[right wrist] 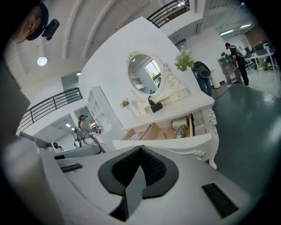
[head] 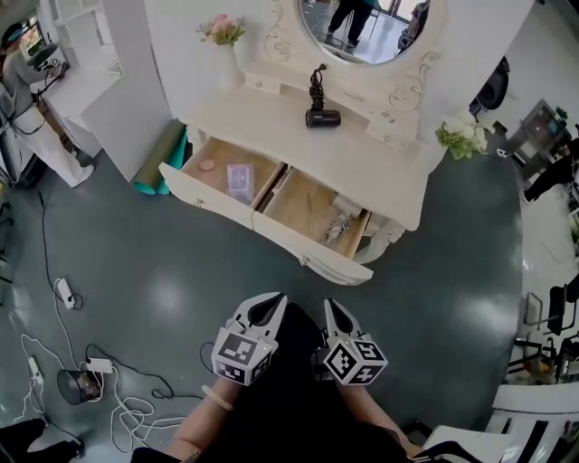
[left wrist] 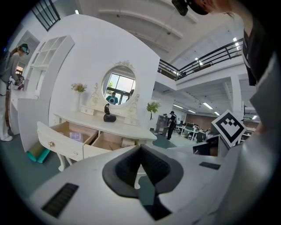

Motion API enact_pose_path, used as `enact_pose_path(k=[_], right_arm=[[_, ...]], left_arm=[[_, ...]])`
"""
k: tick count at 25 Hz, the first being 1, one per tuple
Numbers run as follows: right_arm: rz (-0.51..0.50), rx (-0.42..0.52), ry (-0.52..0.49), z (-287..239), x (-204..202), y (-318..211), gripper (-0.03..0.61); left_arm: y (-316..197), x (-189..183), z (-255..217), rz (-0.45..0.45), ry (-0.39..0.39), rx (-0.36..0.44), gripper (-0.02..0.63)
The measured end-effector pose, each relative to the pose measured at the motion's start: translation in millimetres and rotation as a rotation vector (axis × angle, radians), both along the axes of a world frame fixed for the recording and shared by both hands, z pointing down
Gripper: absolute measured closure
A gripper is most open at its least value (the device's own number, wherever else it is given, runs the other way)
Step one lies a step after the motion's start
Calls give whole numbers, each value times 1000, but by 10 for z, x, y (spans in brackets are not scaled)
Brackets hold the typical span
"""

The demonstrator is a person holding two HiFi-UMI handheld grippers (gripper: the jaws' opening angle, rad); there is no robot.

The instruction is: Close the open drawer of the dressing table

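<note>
The white dressing table stands ahead of the person on a dark floor, with both of its drawers pulled out. The left drawer holds a small round pink item and a clear packet. The right drawer holds a thin stick and a grey bundle. A black hair dryer lies on the tabletop below the oval mirror. The left gripper and right gripper hover side by side, well short of the drawers. Each has its jaws pressed together at the tips, pinching nothing.
</note>
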State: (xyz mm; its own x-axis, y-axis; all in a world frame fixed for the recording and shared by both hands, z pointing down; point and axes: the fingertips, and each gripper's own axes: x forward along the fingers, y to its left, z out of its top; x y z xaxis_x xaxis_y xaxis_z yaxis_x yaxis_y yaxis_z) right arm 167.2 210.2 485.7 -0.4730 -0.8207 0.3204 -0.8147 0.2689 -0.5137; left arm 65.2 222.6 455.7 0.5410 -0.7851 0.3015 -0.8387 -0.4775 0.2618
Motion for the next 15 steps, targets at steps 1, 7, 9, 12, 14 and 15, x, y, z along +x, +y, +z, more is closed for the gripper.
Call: enact_pose_path(k=[1, 7, 9, 12, 14, 15], right_arm=[[3, -8, -2, 26, -4, -7, 554], [-26, -40, 9, 163, -154, -35, 554], [-31, -44, 10, 190, -182, -48, 554], [-28, -68, 4, 277, -206, -95, 554], [-28, -85, -5, 329, -228, -135, 554], [-30, -90, -6, 352, -236, -166, 554]], left_arm=[[6, -18, 4, -5, -5, -6, 594], [12, -177, 150, -37, -18, -14, 594], [1, -197, 170, -41, -24, -18, 594], [-47, -198, 220, -30, -47, -22, 594], [-92, -205, 278, -27, -64, -34, 595], [-117, -200, 315, -24, -69, -37, 595]])
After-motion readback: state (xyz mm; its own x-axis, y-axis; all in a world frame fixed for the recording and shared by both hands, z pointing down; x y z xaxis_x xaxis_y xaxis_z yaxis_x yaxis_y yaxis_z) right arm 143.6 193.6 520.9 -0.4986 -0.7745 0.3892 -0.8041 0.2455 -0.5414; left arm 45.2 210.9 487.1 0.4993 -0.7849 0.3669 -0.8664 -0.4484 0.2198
